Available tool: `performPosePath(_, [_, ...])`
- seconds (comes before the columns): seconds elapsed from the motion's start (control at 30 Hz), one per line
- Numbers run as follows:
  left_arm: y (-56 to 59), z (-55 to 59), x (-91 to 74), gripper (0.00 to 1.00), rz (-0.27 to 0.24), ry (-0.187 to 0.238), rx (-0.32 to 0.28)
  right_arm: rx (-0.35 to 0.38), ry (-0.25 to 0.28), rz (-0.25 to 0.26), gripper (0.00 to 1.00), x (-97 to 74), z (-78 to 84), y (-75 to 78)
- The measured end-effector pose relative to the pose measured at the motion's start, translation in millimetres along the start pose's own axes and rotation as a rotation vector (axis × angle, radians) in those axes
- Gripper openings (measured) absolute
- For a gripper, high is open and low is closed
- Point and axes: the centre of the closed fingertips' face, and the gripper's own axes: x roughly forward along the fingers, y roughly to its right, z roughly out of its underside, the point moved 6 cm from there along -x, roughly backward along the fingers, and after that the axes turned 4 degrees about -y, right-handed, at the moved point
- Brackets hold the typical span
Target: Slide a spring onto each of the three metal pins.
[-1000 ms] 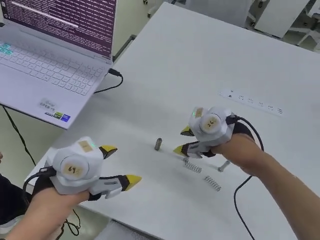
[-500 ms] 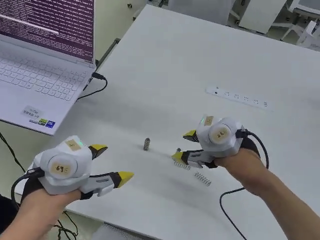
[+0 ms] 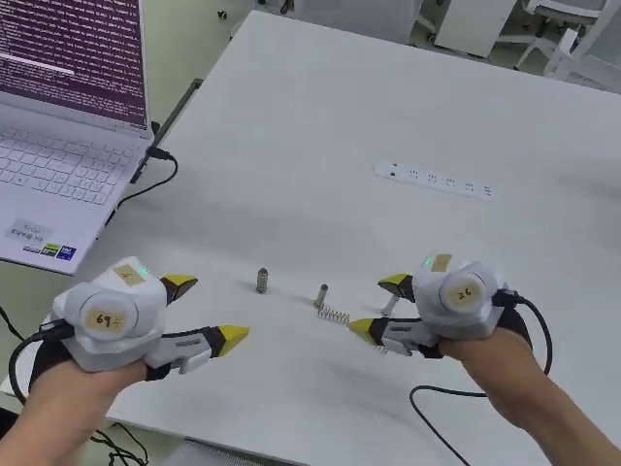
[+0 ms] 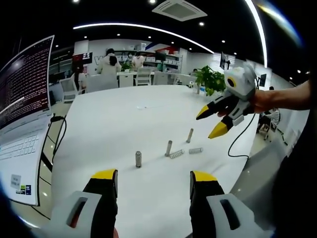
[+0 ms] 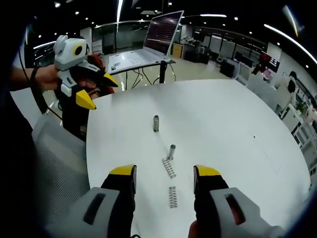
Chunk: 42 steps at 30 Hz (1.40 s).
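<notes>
With the right gripper and left gripper both spread and empty, best pinch the loose spring, lying just beside the bare pin, lightly near one end so its open bore can meet that pin's top.

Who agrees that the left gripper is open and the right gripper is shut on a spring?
The right gripper is open too, gripping nothing: the right gripper view shows two springs lying loose on the table. The left gripper is open, as stated.
</notes>
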Motion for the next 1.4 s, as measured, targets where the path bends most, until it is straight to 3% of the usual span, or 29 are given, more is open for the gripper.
performPosePath(0.37, [5.5, -11.1, 3.8, 0.54, 0.01, 0.001, 0.015, 0.147, 0.066, 0.067, 0.48, -30.7, 23.6, 7.6])
performPosePath(0.9, [7.1, -18.3, 1.5, 0.56, -0.002, -0.001, 0.017, 0.249, 0.104, 0.115, 0.56, -65.6, 49.8, 4.2])
performPosePath(1.17, [12.5, -23.7, 5.4, 0.57, -0.003, -0.012, 0.023, 0.288, 0.099, 0.124, 0.6, -84.5, 68.8, 2.4])
performPosePath(1.4, [20.1, -31.4, 13.2, 0.57, 0.0, -0.011, 0.025, 0.307, 0.105, 0.141, 0.62, -99.6, 82.3, 10.0])
